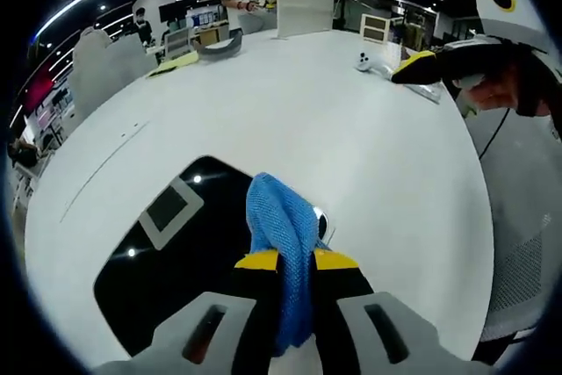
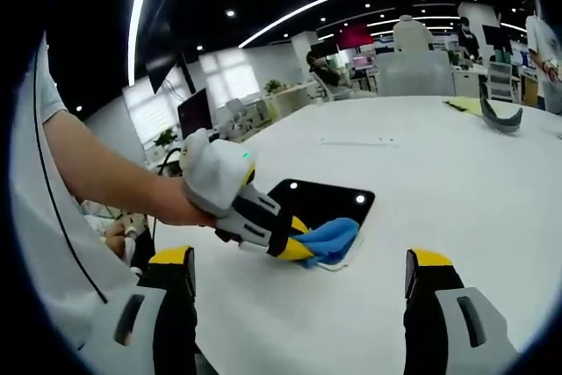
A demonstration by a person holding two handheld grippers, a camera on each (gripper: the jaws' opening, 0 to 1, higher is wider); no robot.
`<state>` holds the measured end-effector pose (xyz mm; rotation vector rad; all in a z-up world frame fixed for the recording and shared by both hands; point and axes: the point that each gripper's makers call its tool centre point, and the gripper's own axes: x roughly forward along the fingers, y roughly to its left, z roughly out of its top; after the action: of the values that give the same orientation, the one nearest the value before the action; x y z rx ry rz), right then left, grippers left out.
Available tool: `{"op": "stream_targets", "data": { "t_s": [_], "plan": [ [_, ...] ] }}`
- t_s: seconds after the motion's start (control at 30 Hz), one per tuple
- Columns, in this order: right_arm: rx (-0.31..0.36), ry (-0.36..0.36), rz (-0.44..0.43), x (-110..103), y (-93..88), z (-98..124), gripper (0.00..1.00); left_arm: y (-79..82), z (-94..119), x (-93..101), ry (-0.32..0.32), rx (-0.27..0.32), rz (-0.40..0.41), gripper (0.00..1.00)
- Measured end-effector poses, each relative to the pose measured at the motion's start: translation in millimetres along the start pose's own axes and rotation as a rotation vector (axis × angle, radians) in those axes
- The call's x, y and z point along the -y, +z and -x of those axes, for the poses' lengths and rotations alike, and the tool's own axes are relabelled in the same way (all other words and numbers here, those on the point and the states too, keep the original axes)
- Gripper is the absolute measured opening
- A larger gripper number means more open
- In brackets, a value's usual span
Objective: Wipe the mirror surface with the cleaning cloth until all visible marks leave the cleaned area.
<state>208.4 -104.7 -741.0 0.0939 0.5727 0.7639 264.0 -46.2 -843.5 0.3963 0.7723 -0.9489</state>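
1. Wiping step: left tongs [image 1: 295, 261] clenched on blue cleaning cloth [image 1: 281, 221], pressed at mirror [image 1: 176, 252] edge on white desk [image 1: 351, 147].
2. Right tongs [image 2: 303, 283] released, empty, hovering nearby.
3. Next: sweep cloth across dark mirror.

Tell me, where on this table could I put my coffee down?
Bare white table spreads beyond the mirror toward the far edge. It is crowded at the mirror's corner, where the left gripper presses the blue cloth.
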Motion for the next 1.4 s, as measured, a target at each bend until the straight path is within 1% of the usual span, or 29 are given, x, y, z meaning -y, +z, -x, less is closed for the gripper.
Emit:
{"op": "stream_targets", "data": {
  "t_s": [0.33, 0.47, 0.63, 0.87, 1.0, 1.17, 1.23, 1.27, 1.33, 1.4],
  "plan": [
    [-0.005, 0.008, 0.001, -2.0, -2.3, -0.9, 1.0, 0.8, -0.8, 2.1, 0.0, 0.002, -0.016, 0.1],
    [-0.003, 0.007, -0.002, -1.3, -2.2, -0.2, 1.0, 0.8, -1.2, 1.5, 0.0, 0.004, -0.01, 0.1],
    [-0.007, 0.007, -0.002, -0.8, -3.5, 0.0, 1.0, 1.2, -1.5, 1.3, -0.002, -0.007, -0.004, 0.1],
    [-0.006, 0.011, -0.004, -1.9, -3.8, -1.1, 1.0, 1.4, -2.1, 1.8, -0.011, -0.025, -0.027, 0.1],
    [-0.007, 0.012, -0.004, -1.2, -3.0, -1.0, 1.0, 2.5, -2.1, 2.2, -0.017, -0.028, -0.026, 0.1],
    [-0.011, 0.01, -0.006, -0.4, -4.1, -0.8, 1.0, 3.0, -2.8, 0.8, -0.026, -0.03, -0.009, 0.1],
    [-0.008, 0.01, -0.015, 0.4, -4.2, -0.2, 1.0, 3.6, -3.3, -0.5, -0.017, -0.028, 0.039, 0.1],
    [-0.005, 0.012, -0.019, 0.2, -3.8, 0.2, 1.0, 3.8, -3.8, -0.8, -0.016, -0.026, 0.028, 0.1],
    [-0.008, 0.012, -0.019, 0.8, -4.5, 0.7, 1.0, 4.9, -4.4, -2.4, -0.014, -0.023, 0.048, 0.1],
    [-0.009, 0.013, -0.022, 1.1, -4.7, 1.1, 1.0, 6.0, -5.5, -4.7, -0.012, -0.024, 0.05, 0.1]
  ]
}}
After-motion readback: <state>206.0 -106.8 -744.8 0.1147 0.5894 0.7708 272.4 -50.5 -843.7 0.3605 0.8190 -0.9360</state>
